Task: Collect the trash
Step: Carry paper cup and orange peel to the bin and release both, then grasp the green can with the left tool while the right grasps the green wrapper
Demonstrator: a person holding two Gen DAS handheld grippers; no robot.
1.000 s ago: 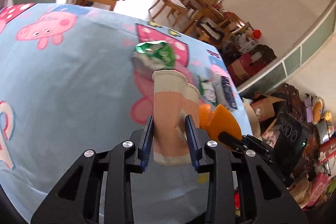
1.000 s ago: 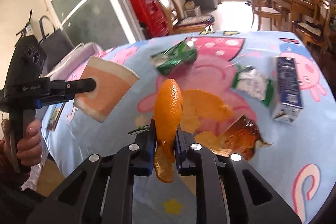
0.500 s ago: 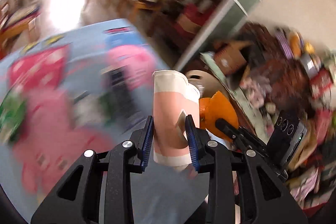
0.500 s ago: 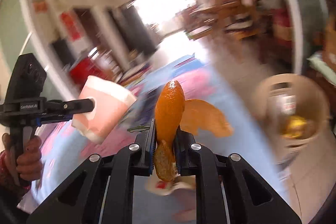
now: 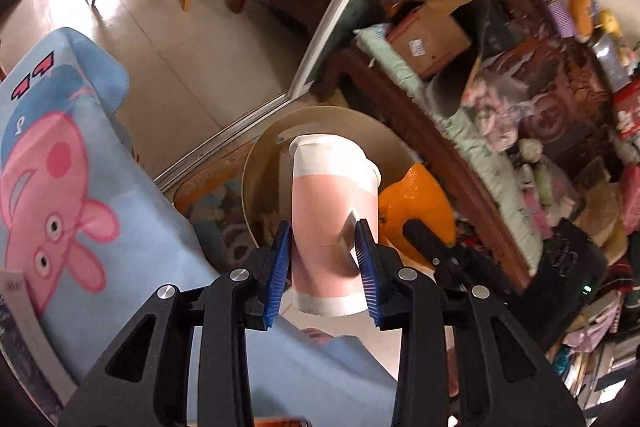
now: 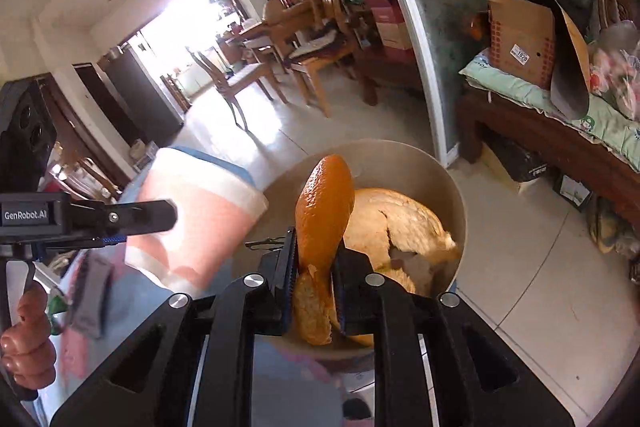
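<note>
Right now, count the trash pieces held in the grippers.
2: a paper cup in the left gripper, an orange peel in the right gripper, both above the bin.

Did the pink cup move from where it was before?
Yes. The pink cup, between the left tongs whose jaws have just been opening, swung off the cartoon tablecloth and now hangs over the round bin.

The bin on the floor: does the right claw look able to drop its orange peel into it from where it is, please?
Probably yes. The right claw, whose jaws have just been opening, holds the orange peel over the open bin, with nothing between them. The paper cup in the left claw hangs alongside, not across the way.
</note>
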